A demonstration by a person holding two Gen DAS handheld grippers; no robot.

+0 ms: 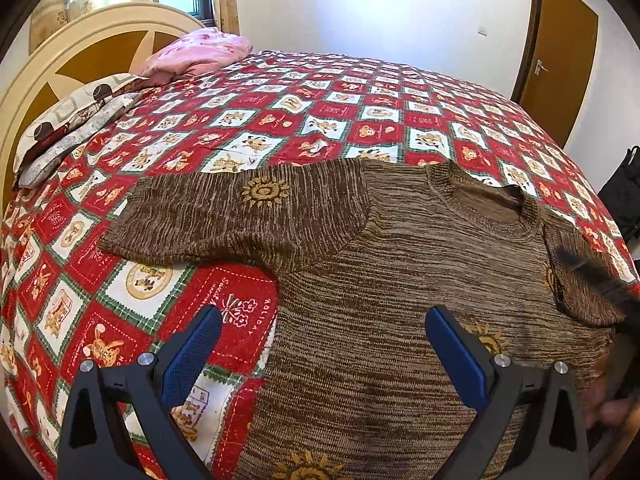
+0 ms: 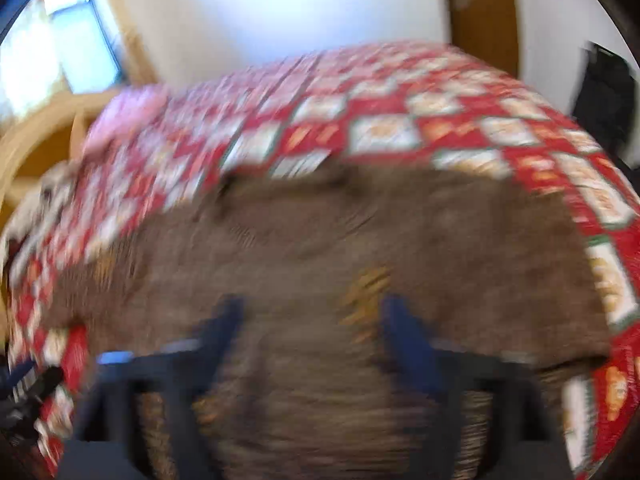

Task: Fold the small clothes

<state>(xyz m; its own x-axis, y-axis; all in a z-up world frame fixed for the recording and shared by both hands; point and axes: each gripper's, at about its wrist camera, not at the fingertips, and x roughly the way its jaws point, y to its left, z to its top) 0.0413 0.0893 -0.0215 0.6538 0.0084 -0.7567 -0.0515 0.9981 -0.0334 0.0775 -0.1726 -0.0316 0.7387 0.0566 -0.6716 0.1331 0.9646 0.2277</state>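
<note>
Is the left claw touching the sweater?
Cannot tell. In the left wrist view the open left claw frames the sweater, but neither a gap nor contact shows plainly.

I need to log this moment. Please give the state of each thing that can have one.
brown sweater: flat on bedspread, right sleeve folded in
left hand-held gripper: open, empty
right hand-held gripper: open, blurred
door: shut
pillows: stacked

Pillows [image 1: 76, 120] crowd headboard end; rest of bedspread [image 1: 320, 92] open.
</note>
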